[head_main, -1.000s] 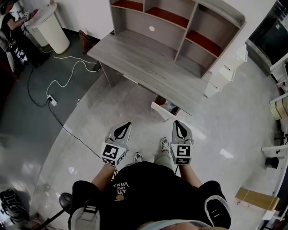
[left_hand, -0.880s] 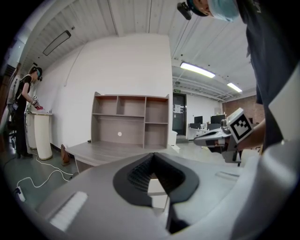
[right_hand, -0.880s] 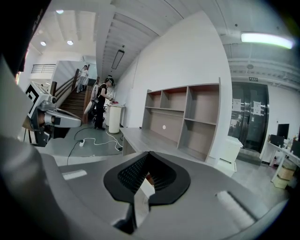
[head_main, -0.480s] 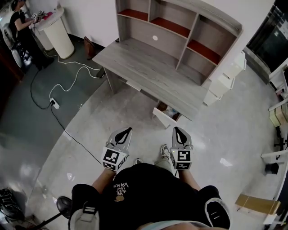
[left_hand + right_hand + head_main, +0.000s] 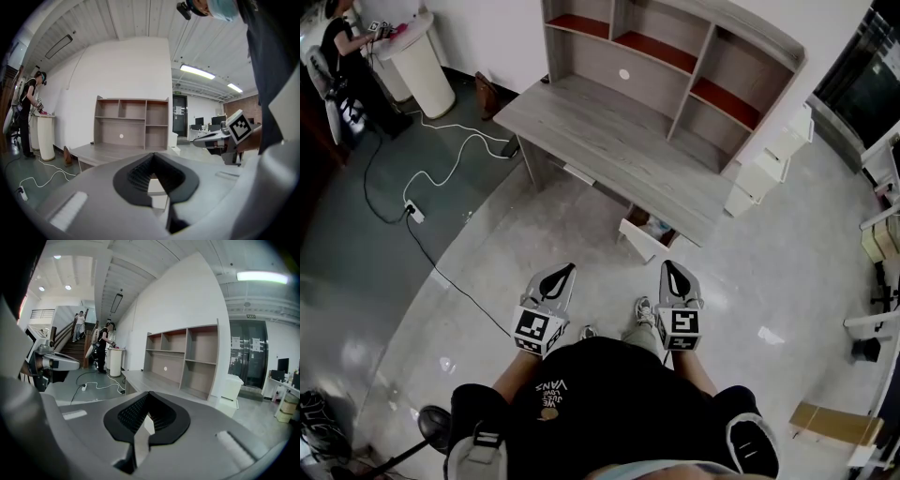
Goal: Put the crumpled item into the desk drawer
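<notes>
Both tools hang low in the centre of the head view, just above the person's black shirt (image 5: 609, 394), pointing up the frame toward the desk. The left gripper (image 5: 565, 270) has its jaws pressed together; in its own view the tips meet, with only the ribbed black pads and a sliver of distant white panel behind them. The right gripper (image 5: 670, 266) likewise has its jaws closed tip to tip, pinching nothing; the two sit side by side, well apart from the furniture.

The grey wooden surface (image 5: 609, 141) runs diagonally across the upper middle of the frame; a hutch (image 5: 675, 56) with red shelf boards stands along its far edge. Under its lower right edge the drawer (image 5: 637, 240) stands pulled out, white front toward the grippers; a small pale, mottled lump, seemingly the crumpled item (image 5: 653, 225), lies inside it, too small to make out further.

A shoe (image 5: 644, 305) shows on the pale floor (image 5: 581, 234) just left of the right gripper; a white cable (image 5: 441, 150) snakes over the floor at the left to a power strip (image 5: 413, 211). A white cabinet (image 5: 764, 164) stands just right of the surface; at the upper left a person (image 5: 342, 56) stands at a round white stand (image 5: 422, 66).
</notes>
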`<action>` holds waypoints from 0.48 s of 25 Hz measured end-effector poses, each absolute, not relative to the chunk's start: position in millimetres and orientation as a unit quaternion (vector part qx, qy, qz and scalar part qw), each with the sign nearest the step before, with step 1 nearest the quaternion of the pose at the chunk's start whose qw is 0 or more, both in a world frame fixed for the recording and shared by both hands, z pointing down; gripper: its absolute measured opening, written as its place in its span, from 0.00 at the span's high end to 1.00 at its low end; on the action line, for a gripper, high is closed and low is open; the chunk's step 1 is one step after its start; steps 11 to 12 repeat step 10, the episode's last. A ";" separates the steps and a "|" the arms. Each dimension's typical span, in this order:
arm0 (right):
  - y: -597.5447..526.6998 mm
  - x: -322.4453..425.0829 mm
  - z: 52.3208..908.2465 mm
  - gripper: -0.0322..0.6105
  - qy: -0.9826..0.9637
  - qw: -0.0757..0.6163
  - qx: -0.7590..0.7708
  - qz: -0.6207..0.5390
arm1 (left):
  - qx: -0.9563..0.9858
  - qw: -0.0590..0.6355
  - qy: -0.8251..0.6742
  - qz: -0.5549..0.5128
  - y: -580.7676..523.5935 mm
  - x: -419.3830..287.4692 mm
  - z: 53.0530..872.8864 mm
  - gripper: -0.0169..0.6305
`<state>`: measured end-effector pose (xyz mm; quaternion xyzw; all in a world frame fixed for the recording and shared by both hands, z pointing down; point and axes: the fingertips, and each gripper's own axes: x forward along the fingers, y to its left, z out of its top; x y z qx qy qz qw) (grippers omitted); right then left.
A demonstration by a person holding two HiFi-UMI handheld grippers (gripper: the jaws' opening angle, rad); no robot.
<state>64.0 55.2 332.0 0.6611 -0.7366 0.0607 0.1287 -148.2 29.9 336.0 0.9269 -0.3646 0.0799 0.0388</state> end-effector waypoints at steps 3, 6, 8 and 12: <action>55.1 67.5 336.3 0.95 -0.737 0.136 0.660 0.054 | 0.926 0.040 -0.368 0.080 31.3 -148.3 335.0 0.90; 53.0 66.1 337.3 0.95 -0.739 0.134 0.658 0.056 | 0.924 0.042 -0.370 0.082 31.0 -148.7 336.6 0.90; 50.1 66.1 336.5 0.95 -0.740 0.131 0.657 0.057 | 0.924 0.043 -0.371 0.081 29.2 -147.5 337.0 0.90; 46.7 66.9 335.3 0.95 -0.741 0.129 0.656 0.057 | 0.924 0.044 -0.371 0.080 26.7 -145.6 337.1 0.90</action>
